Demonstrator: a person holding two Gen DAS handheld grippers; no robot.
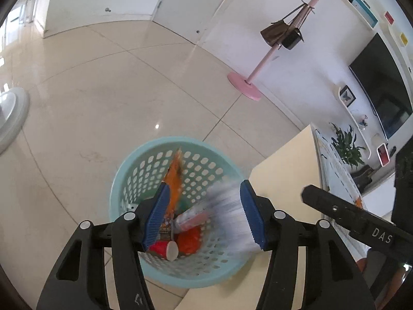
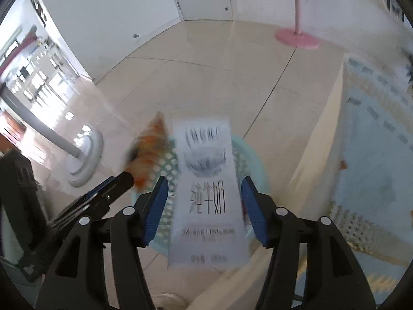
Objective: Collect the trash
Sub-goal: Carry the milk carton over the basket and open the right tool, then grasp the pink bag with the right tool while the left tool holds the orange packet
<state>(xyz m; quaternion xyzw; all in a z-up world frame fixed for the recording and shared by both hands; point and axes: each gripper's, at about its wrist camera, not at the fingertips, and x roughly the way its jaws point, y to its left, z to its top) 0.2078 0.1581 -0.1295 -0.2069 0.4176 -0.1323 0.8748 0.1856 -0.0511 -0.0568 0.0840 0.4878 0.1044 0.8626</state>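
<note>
Hanging over a teal plastic basket (image 1: 121, 180) in the left wrist view, the left gripper (image 1: 204, 184) with jaws parted, ribbed blue pads clamping nothing. Just against the left pad, an orange foil wrapper (image 1: 174, 178), thin, crinkled and blurred, its lower end already inside the rim. Close to the right pad, a pale streak of white carton (image 1: 227, 206), too smeared to tell whether it touches. Round basket wall pierced with rows of oval holes; at the bottom a red paper cup (image 1: 165, 249) on its side, a crumpled orange bag (image 1: 189, 239) and a pinkish tube-shaped pack (image 1: 191, 219). Just beside the basket on the right, the sharp corner of a cream table (image 1: 284, 165). Ahead and to the left, glossy beige tiled floor (image 1: 129, 90), wide and bare as far as a pink stand (image 1: 244, 85) by the wall.

Seen from the right wrist, the right gripper (image 2: 204, 178) also spread, the flat rectangular carton (image 2: 206, 193) between the pads with a gap on each side, black characters printed on its smooth white face. Under it, the basket rim (image 2: 254, 160). At left, the left gripper's tip beside the blurred wrapper (image 2: 149, 147). Along the right, the straight table edge (image 2: 322, 142) under a pale blue cloth (image 2: 366, 155). Farther left, a white round stand base (image 2: 82, 160), well apart from the basket.
</note>
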